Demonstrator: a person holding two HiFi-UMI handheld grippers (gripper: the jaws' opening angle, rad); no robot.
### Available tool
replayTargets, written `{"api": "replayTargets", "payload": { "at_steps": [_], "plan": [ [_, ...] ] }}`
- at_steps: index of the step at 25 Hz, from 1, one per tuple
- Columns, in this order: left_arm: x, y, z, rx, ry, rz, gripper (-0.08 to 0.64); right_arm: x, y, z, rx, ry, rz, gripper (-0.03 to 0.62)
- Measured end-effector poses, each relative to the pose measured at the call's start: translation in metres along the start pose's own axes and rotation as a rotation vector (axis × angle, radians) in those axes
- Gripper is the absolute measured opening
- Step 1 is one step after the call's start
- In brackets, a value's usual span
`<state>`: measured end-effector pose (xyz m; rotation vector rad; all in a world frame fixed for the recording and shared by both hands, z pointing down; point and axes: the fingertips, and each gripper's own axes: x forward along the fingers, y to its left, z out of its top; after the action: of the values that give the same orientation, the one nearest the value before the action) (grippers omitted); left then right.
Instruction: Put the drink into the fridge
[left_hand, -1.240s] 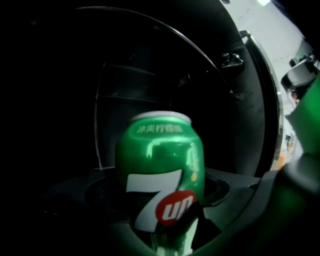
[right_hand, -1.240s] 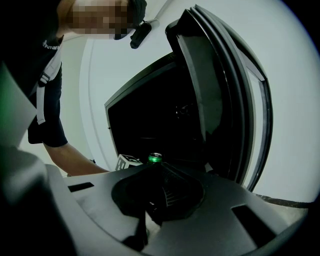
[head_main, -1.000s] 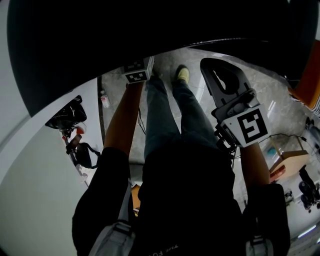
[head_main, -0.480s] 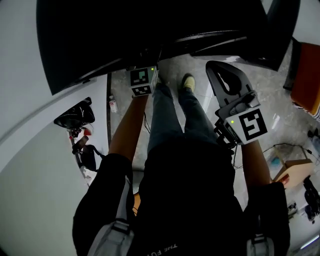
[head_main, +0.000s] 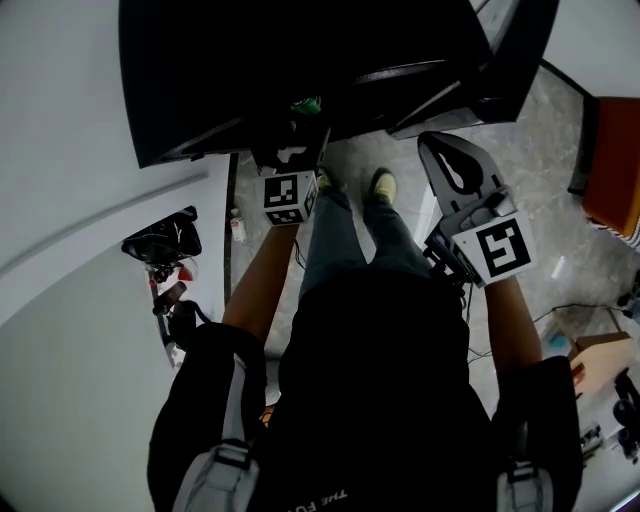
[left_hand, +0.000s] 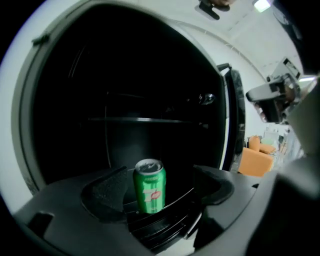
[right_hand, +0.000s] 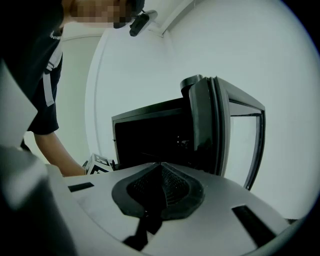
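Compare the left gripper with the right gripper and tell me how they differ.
The left gripper has its jaws apart; the right gripper has them pressed together. A green can stands upright between the left gripper's jaws, while the right gripper holds nothing. The left gripper is at the fridge opening; the right gripper hangs back outside it. Both face the fridge.

The green can (left_hand: 149, 187) is standing upright on the fridge's dark lower shelf (left_hand: 172, 204), right at the front edge. It's in between the spread jaws of the left tool (left_hand: 161, 182), a bit closer to the left jaw, though I can't tell if it's touching. A second shelf (left_hand: 145, 120) runs across higher up, beyond the tool. Below both tools is the grey mottled floor (head_main: 540, 200), with the person's shoes (head_main: 383, 184) planted on it and a small bottle (head_main: 237, 228) off to the left tool's left.
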<state>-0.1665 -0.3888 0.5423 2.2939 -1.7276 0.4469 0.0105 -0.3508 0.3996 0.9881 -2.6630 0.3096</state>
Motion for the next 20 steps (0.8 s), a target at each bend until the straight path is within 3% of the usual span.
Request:
{"api": "replayTargets", "payload": {
  "at_steps": [5, 11, 17, 18, 20],
  "plan": [
    [-0.031, -0.010, 0.019, -0.033, -0.031, -0.022, 0.400, -0.006, 0.000, 0.012, -0.032, -0.047, -0.018, 0.011],
    [-0.080, -0.003, 0.064, -0.099, -0.141, -0.040, 0.400, 0.002, 0.000, 0.016, -0.011, -0.065, -0.040, 0.011],
    [-0.124, -0.048, 0.149, 0.012, -0.276, -0.130, 0.394, -0.025, -0.006, 0.032, 0.013, -0.105, -0.058, 0.011],
    [-0.128, -0.053, 0.158, 0.007, -0.282, -0.132, 0.369, -0.029, -0.005, 0.032, 0.014, -0.105, -0.058, 0.011],
    [-0.143, -0.076, 0.184, 0.011, -0.308, -0.142, 0.253, -0.056, -0.006, 0.039, 0.013, -0.114, -0.061, 0.011]
  ]
}}
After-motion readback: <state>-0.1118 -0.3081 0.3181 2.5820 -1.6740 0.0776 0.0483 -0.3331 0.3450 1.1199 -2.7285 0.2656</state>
